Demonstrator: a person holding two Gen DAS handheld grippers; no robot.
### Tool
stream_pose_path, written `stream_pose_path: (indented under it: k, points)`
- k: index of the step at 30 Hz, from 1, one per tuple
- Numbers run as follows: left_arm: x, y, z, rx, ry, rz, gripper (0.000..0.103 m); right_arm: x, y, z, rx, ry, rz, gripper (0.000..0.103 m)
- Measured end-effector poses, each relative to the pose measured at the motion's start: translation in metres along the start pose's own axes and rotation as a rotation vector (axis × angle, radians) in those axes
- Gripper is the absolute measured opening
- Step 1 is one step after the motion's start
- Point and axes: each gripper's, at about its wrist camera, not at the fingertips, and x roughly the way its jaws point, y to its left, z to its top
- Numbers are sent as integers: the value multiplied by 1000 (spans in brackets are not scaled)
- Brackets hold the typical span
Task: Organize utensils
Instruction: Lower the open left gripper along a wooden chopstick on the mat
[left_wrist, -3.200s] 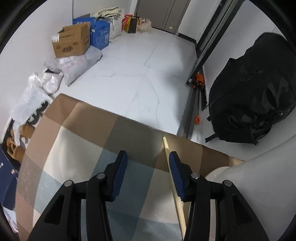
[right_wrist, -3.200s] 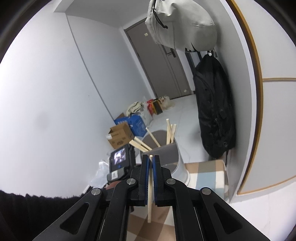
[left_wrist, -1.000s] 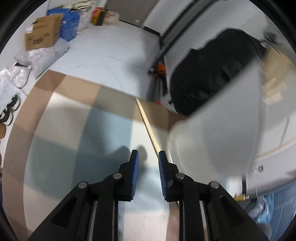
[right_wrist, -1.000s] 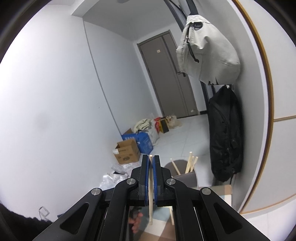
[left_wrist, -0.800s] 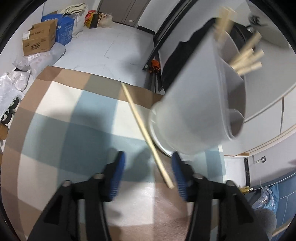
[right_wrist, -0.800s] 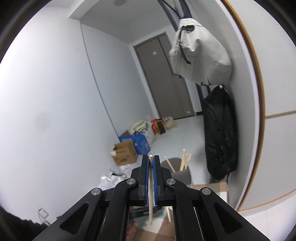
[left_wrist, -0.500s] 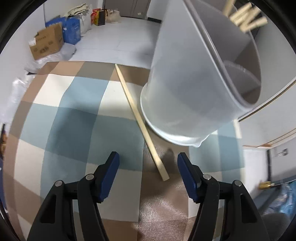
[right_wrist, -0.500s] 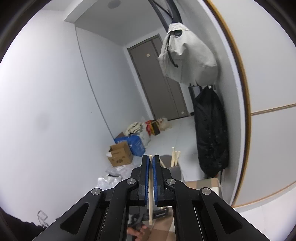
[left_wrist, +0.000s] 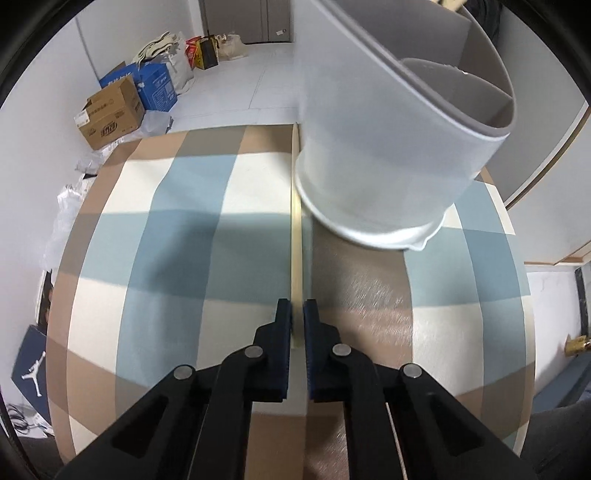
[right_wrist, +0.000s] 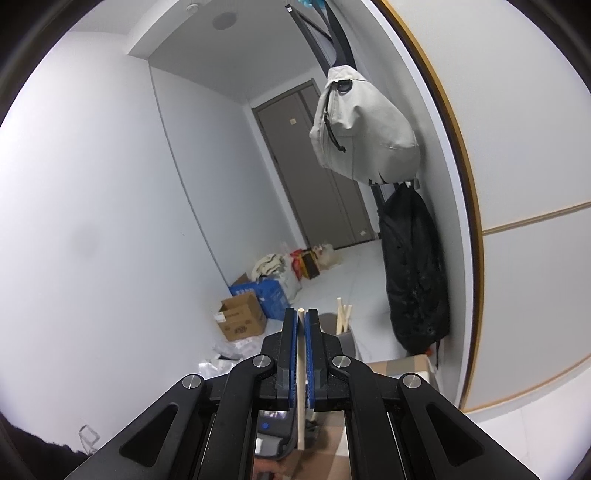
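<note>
Left tool (left_wrist: 297, 314) has just closed on a tabletop chopstick (left_wrist: 296, 236); right tool (right_wrist: 301, 321) pinches another chopstick (right_wrist: 301, 384).

We see even indoor light, soft shadows on the checked cloth (left_wrist: 184, 236), glare lower right, fisheye bending with black corners.

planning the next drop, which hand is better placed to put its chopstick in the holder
Right. Its tongs hold a chopstick already lifted, with the holder just ahead. The left tongs have only just closed on a chopstick lying on the tablecloth.
</note>
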Motion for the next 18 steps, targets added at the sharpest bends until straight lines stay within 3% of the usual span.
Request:
stream_pose_path:
  k: [11, 18]
  points:
    - [-24, 8, -45, 43, 27, -8, 3, 7, 6, -11, 7, 20, 26, 3]
    - [-31, 34, -55, 40, 139, -99, 3, 24, -2, -24, 14, 62, 11, 3]
